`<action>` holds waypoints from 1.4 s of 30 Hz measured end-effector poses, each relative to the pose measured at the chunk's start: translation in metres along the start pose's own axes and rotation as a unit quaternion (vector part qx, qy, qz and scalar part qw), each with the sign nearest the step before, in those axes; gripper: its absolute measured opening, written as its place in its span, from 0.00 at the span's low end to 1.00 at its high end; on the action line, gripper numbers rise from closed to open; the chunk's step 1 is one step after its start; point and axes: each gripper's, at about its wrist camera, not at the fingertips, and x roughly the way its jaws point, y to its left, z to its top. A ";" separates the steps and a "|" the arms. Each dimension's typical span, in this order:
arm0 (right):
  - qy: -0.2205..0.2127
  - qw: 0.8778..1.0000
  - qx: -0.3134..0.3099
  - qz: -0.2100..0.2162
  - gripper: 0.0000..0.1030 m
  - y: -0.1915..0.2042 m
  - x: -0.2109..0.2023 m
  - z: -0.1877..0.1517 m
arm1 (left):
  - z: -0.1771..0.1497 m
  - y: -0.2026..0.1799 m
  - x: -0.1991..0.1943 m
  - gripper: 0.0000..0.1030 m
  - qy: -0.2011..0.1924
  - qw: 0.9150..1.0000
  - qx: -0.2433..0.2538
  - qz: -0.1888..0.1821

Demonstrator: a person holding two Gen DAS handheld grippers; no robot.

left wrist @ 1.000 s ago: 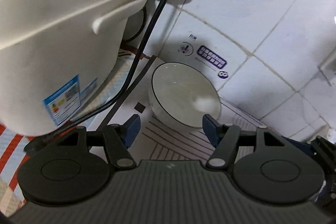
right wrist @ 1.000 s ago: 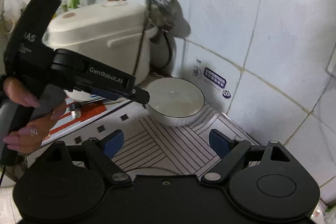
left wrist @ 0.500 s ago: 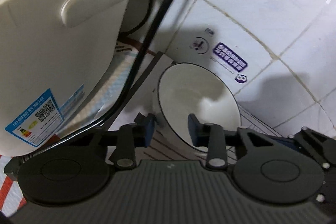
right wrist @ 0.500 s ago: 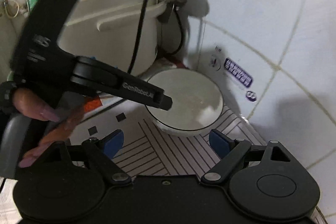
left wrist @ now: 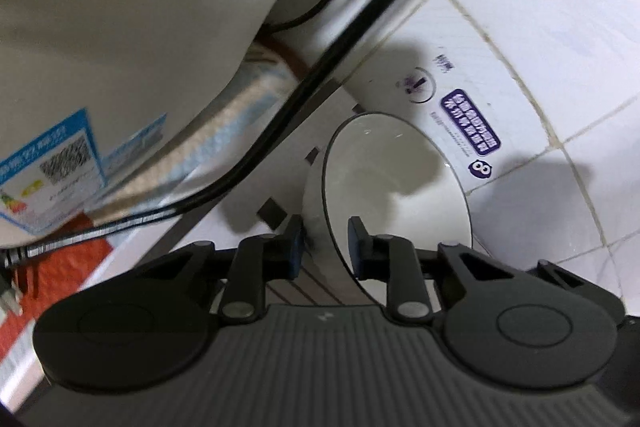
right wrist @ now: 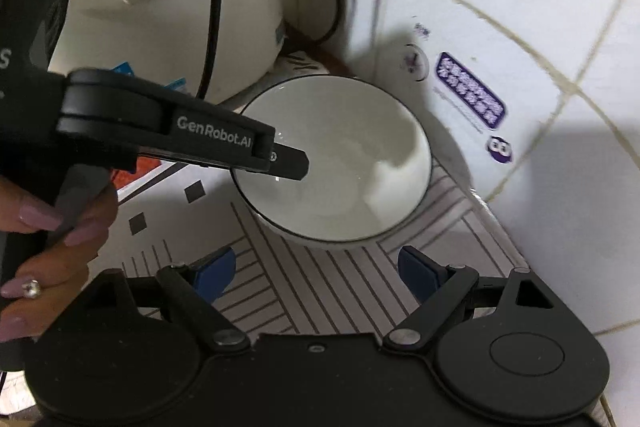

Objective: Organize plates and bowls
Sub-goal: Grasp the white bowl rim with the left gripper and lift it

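Cream-coloured plastic fills the upper left of both views: a rice cooker (right wrist: 172, 7) is seen there, with its black power cord (left wrist: 304, 87) hung diagonally down across the frame toward the lower left. Just right of it, near the middle of each view, a white bowl (right wrist: 336, 163) with a thin dark rim is set on a line-patterned mat (right wrist: 304, 279), tucked into the corner against the tiled wall (right wrist: 520, 7), where a purple sticker (right wrist: 470, 89) is stuck.

In the right wrist view, the left gripper (left wrist: 325, 241) is reached in from the left edge so that the bowl's near wall is straddled: one blue pad is placed outside, the other inside, and the jaws are drawn narrow onto the rim. Such a pinch is judged to be the only grasp possible on a bowl too wide to span.

At the bottom of its own view, the right gripper (right wrist: 316, 269) is held wide open and empty, just short of the bowl, apparently kept ready.
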 end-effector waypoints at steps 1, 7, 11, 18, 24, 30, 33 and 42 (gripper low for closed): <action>-0.001 1.000 -0.004 -0.005 0.88 0.000 0.002 0.002 | 0.000 0.000 0.000 0.19 0.004 1.000 -0.005 0.002; -0.003 1.000 0.012 -0.006 0.88 -0.011 0.008 0.001 | -0.001 -0.001 -0.001 0.18 0.033 0.999 -0.013 -0.008; 0.000 1.000 -0.002 0.002 0.88 -0.010 0.011 -0.005 | -0.006 -0.010 -0.006 0.16 0.034 0.999 0.008 -0.012; -0.021 1.000 -0.004 0.002 0.88 -0.011 -0.005 -0.018 | -0.008 -0.028 -0.020 0.16 0.031 0.999 0.043 -0.009; -0.038 0.999 -0.004 -0.010 0.88 -0.009 -0.029 -0.017 | -0.007 -0.041 -0.041 0.16 0.021 0.998 0.060 -0.015; -0.080 0.996 0.007 -0.030 0.89 0.005 -0.063 -0.025 | -0.013 -0.056 -0.079 0.16 0.021 0.995 0.089 -0.027; -0.108 0.993 0.017 -0.042 0.89 0.018 -0.088 -0.038 | -0.022 -0.064 -0.104 0.16 0.023 0.993 0.111 -0.031; -0.171 0.981 0.060 -0.067 0.89 0.060 -0.155 -0.083 | -0.058 -0.087 -0.169 0.17 0.042 0.984 0.166 -0.041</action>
